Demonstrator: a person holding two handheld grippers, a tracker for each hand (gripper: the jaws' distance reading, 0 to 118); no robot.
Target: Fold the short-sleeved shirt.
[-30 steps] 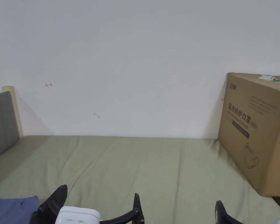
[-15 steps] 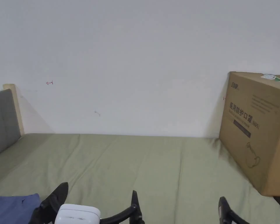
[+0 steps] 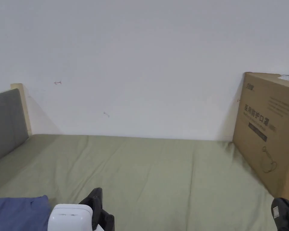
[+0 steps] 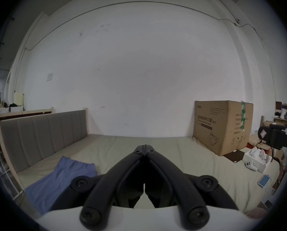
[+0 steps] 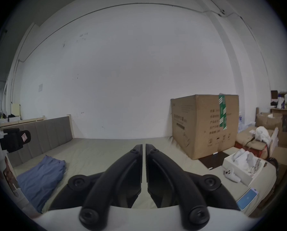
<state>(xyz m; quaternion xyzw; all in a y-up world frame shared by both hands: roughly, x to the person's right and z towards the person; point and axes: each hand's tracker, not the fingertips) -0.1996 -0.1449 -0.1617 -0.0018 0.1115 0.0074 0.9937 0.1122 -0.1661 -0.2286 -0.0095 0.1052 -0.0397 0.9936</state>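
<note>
Head view looks across a bed (image 3: 158, 174) covered in a green sheet, with a white wall behind and a big cardboard box (image 3: 270, 132) standing on the bed's right end. The blue shirt (image 3: 19, 212) lies at the bed's left end, near the padded headboard (image 3: 5, 123), and it looks already folded into a flat, neat rectangle.

Left gripper view shows the left gripper (image 4: 144, 147) with its 2 jaws pressed together at the tips and nothing between them; it points over bare sheet with the shirt (image 4: 62, 178) off to its left. Right gripper view shows the right gripper (image 5: 144, 146) with its jaws almost together, a thin slit between them, also holding nothing. Neither gripper touches the cloth.

By the look of it the fold is finished or close to it, so the main risk now is undoing it. A gripper swung low across the left end could catch the top layer and drag it open, since loose fabric slides easily on a sheet. If another fold is meant, closed jaws would only push the cloth and bunch it, so they need opening first. On the right, a phone (image 5: 247, 197), a white controller (image 5: 230, 173) and a white tray (image 5: 242, 168) lie near the bed's edge, and a wide sweep of the right gripper could knock them off.
</note>
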